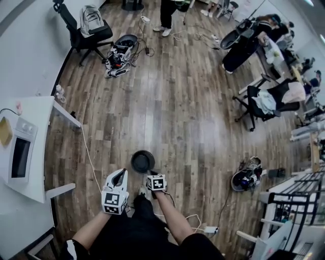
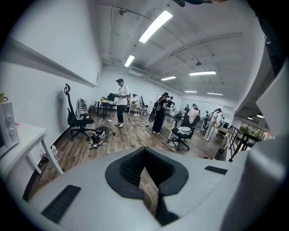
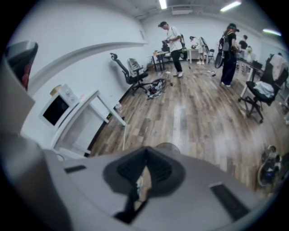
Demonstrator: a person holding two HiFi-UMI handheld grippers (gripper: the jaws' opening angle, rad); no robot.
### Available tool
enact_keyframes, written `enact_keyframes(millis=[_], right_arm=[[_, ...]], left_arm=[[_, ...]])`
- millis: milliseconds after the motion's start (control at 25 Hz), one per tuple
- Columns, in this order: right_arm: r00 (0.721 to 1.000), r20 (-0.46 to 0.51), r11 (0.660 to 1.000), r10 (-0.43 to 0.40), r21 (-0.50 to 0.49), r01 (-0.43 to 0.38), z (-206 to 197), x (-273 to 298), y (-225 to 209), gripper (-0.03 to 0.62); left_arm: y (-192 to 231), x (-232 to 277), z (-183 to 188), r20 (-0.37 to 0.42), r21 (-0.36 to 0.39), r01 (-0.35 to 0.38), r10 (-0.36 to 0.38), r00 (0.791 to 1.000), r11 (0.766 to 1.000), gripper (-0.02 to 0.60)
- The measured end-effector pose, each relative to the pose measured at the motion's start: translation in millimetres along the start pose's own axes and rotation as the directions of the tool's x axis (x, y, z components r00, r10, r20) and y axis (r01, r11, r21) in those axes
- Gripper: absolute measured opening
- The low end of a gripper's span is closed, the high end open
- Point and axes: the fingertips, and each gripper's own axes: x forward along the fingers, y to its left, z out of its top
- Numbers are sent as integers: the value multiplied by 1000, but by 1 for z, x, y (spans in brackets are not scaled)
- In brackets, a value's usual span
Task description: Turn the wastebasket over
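Wastebasket [image 1: 142,161]: small, black, round, on the wood floor [image 1: 193,117] just ahead of both grippers; which end faces up cannot be told. Judged light, rigid and smooth-walled, so the rim is the best hold. Left gripper [image 1: 120,175] and right gripper [image 1: 152,176]: jaws pressed together, empty.

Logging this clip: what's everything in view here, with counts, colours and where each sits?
wastebasket: one, black, on the floor just ahead of the grippers
table: one, white, far left
microwave: one, white, on the table
office chairs: at least two, black, top left and right side
backpack: one, grey, on the top-left chair
cable: one, white, on the floor beside the table
standing person: one, dark trousers, top centre
left gripper: white, jaws together, empty
right gripper: black and white, jaws shut, empty
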Motion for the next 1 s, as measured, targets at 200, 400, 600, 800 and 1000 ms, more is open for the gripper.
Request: enact_keyframes(millis=[200,400,600,800,1000], right_arm=[[996,94,999,-11,32,9,18,-36,20,32],[976,216,998,-40,61,27,42,-83,36,32],[940,337,996,-48,89,19,61,-129,55,32],[889,454,994,-52,107,3,73,-184,76,32],[820,568,995,-65,104,6,89,-238,96,32]], left_arm=[[9,-20,4,16,3,30,-30,999,1000,32],[18,-41,13,50,-22,45,-44,998,999,32],[23,-58,15,73,-10,53,-52,996,999,32],[24,-74,28,108,36,41,-45,993,998,32],[24,-85,44,141,52,45,-52,989,998,32]])
